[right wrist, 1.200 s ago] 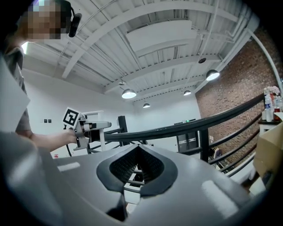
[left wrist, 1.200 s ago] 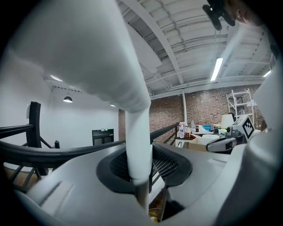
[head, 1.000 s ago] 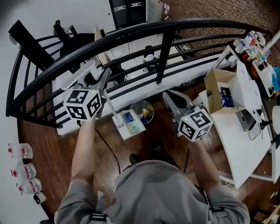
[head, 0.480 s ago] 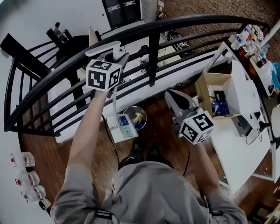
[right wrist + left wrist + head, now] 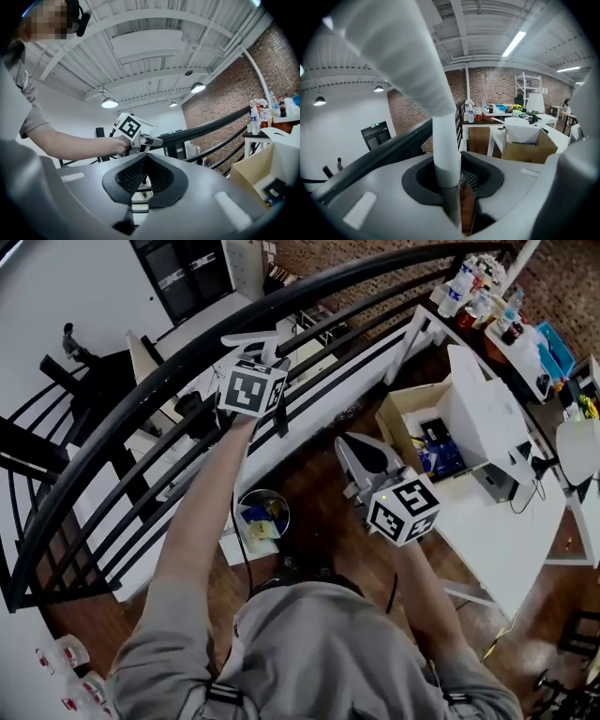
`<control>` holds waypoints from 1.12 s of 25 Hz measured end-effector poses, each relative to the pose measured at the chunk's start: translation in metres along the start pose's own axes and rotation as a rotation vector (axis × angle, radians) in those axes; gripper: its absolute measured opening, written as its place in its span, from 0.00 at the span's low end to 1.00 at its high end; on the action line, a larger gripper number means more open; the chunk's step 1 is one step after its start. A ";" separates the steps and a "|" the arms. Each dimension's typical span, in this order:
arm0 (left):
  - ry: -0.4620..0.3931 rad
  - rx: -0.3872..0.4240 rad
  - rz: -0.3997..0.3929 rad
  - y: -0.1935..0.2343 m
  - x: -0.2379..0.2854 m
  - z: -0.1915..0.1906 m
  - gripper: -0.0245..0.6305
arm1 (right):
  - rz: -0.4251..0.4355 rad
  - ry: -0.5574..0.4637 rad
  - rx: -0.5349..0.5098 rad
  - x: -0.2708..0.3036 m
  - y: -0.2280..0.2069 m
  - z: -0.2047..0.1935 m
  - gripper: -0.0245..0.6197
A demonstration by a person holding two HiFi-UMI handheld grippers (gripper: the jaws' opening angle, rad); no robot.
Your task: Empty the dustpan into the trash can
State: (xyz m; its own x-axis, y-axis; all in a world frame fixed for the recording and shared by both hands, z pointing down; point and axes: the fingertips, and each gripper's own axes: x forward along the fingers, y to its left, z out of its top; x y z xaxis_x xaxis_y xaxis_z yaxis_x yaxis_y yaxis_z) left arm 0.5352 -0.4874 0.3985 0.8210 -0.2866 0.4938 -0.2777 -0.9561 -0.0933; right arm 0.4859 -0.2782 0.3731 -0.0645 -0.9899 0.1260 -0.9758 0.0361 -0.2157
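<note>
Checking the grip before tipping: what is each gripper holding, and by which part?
Left gripper clamps the dustpan by its long white handle. Right gripper is shut, holding nothing.

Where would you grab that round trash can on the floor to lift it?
Pinch the trash can by its rim, coming straight down from above. It stands upright, open mouth up, so the thin edge is there to clamp. The empty right gripper, now shut, looks freest for it.

We're in a grey short-sleeve shirt (image 5: 328, 652), dark straps at both shoulders. Our left tool (image 5: 261, 345) and right tool (image 5: 356, 451): grey bodies, white cubes with black square markers.
</note>
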 end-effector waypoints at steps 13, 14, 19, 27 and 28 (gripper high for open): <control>0.027 0.020 -0.097 -0.024 0.035 0.007 0.22 | -0.087 -0.006 0.016 -0.002 -0.014 0.003 0.04; 0.022 0.018 -0.095 -0.024 0.030 0.008 0.22 | -0.078 -0.008 0.014 -0.002 -0.013 0.004 0.04; -0.023 0.013 -0.094 -0.024 -0.006 0.005 0.22 | -0.011 -0.015 -0.002 -0.003 0.003 0.005 0.04; -0.131 0.000 -0.075 -0.018 -0.122 -0.015 0.22 | 0.180 -0.020 -0.004 -0.009 0.058 0.004 0.04; -0.149 -0.005 -0.056 -0.014 -0.139 -0.019 0.22 | 0.210 -0.017 -0.003 -0.006 0.066 0.003 0.04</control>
State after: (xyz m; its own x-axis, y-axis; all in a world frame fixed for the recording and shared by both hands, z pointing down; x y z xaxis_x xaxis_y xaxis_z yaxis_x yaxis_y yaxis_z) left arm 0.4151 -0.4331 0.3475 0.9000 -0.2388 0.3647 -0.2315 -0.9707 -0.0644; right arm 0.4223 -0.2705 0.3554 -0.2627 -0.9629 0.0621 -0.9421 0.2421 -0.2322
